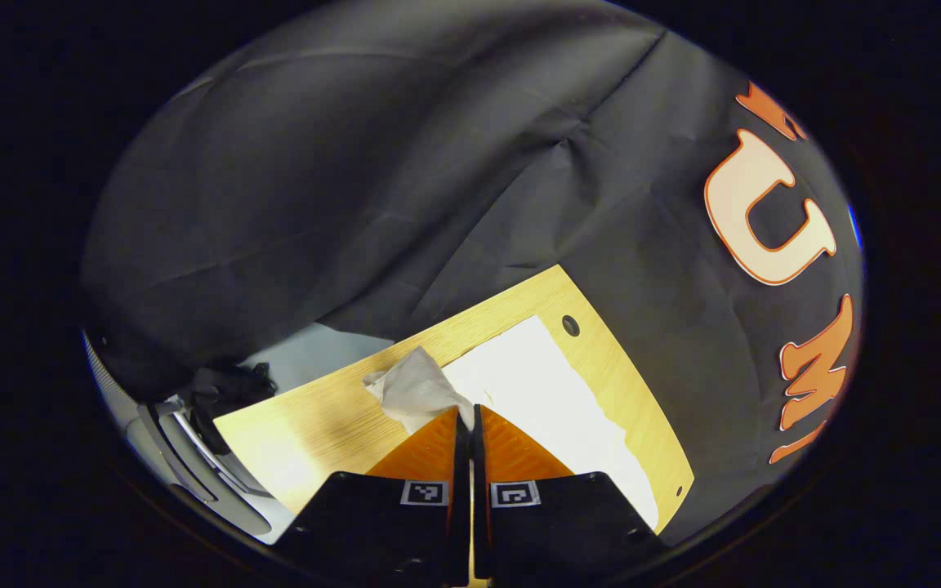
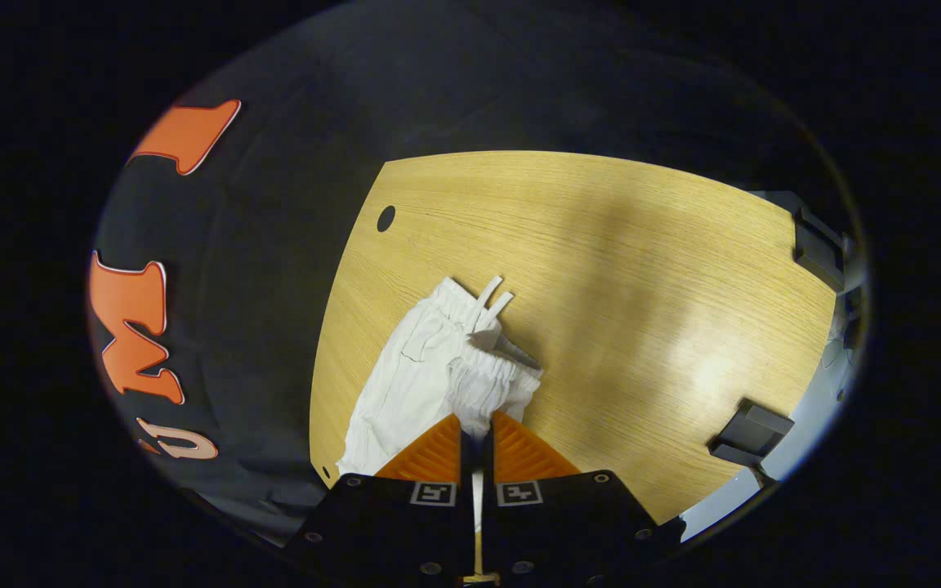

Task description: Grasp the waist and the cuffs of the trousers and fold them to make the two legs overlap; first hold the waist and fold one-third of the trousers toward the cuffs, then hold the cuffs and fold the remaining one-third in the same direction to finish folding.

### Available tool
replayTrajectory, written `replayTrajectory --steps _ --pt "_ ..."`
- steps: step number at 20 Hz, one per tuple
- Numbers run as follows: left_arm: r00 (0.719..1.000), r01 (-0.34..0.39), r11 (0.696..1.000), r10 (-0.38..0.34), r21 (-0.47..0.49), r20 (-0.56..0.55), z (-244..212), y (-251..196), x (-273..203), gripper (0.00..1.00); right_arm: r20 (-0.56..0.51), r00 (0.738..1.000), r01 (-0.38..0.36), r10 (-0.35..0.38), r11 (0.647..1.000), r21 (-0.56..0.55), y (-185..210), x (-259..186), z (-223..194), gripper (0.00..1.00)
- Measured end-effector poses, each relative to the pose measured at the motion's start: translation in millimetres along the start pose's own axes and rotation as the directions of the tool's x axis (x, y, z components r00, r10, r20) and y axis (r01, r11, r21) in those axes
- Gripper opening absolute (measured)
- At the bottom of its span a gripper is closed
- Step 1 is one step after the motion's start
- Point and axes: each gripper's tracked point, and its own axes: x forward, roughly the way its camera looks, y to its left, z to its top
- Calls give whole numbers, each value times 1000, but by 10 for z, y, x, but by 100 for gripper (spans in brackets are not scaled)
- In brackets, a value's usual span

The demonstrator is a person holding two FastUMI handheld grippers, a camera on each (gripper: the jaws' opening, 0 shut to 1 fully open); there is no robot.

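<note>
Clearly the white trousers (image 2: 430,367) lie on the wooden table (image 2: 642,269), toward its edge next to the black cloth wall (image 2: 274,245). In the right gripper view the gathered elastic waist (image 2: 483,371) is bunched up and lifted, with the two drawstring ends (image 2: 493,296) lying flat on the wood beyond it. The right gripper (image 2: 477,433) has its fingers drawn close together, pinching the waist fabric between them. In the left gripper view the trouser leg (image 1: 544,392) spreads flat across the table (image 1: 315,416), and a cuff corner (image 1: 417,388) is pulled up into a crumpled peak. The left gripper (image 1: 470,425) is nearly closed, clamped on that cuff. A small dark hole (image 1: 570,325) sits in the tabletop just beyond the cloth. Two dark brackets (image 2: 752,433) grip the table's far edge in the right gripper view.
</note>
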Motion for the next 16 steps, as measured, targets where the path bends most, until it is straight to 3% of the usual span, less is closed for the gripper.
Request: replayTrajectory --steps 7,16 --pt "997 47 993 -41 111 -61 235 -435 549 5 48 999 8 -7 1000 -4 386 -82 152 4" --pt "991 91 971 -66 221 -119 502 -915 1206 5 34 998 43 -43 999 12 843 325 293 4"
